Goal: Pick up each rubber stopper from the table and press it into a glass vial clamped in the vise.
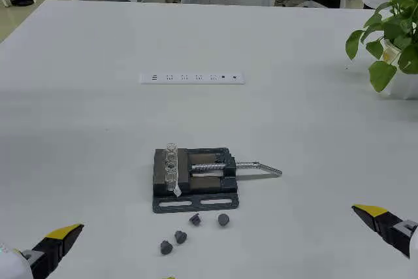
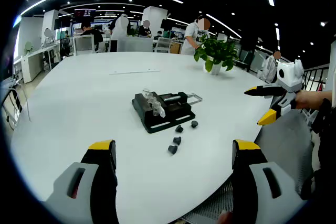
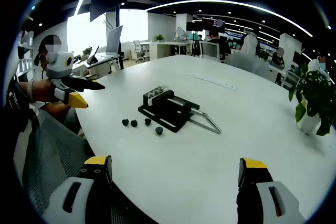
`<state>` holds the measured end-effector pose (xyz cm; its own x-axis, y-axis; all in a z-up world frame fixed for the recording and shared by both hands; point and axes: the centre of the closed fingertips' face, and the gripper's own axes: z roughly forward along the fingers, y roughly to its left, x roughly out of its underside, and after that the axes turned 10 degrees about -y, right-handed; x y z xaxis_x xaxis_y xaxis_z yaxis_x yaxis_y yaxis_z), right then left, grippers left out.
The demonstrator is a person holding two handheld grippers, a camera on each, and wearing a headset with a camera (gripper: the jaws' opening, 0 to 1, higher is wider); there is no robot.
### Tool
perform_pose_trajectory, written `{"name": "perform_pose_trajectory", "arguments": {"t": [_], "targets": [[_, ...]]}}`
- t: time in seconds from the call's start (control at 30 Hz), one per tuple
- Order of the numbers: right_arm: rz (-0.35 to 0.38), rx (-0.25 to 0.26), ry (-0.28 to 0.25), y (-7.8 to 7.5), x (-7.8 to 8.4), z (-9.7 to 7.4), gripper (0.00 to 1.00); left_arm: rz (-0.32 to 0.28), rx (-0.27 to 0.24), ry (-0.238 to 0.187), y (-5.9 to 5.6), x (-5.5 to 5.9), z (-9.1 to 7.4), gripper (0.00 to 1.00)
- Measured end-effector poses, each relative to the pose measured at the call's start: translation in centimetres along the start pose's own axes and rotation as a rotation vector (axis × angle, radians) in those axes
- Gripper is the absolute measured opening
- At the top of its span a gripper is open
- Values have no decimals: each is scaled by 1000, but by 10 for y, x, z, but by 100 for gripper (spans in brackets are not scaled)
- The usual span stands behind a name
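Held left hand-held gripper (image 2: 174,149), right hand-held gripper (image 3: 176,163) wide open, empty; found four stoppers (image 1: 181,236) beside vise (image 1: 202,184) on tabletop (image 1: 98,129).

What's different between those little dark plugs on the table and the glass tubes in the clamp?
The rubber stoppers are dark and opaque; the glass vials are clear. The stoppers lie loose on the table; the vials stand upright in a row, clamped in the vise. The stoppers are squat, the vials taller. Both are small.
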<state>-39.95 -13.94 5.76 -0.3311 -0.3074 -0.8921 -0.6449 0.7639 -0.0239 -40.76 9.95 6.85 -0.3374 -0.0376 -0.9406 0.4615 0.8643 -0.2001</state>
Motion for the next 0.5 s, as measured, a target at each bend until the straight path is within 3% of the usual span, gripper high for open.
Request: {"name": "perform_pose_trajectory", "arguments": {"t": [0.5], "targets": [[-15,-5,24,-10,-1,5,99,-3,-18,17,12,5,4,91]]}}
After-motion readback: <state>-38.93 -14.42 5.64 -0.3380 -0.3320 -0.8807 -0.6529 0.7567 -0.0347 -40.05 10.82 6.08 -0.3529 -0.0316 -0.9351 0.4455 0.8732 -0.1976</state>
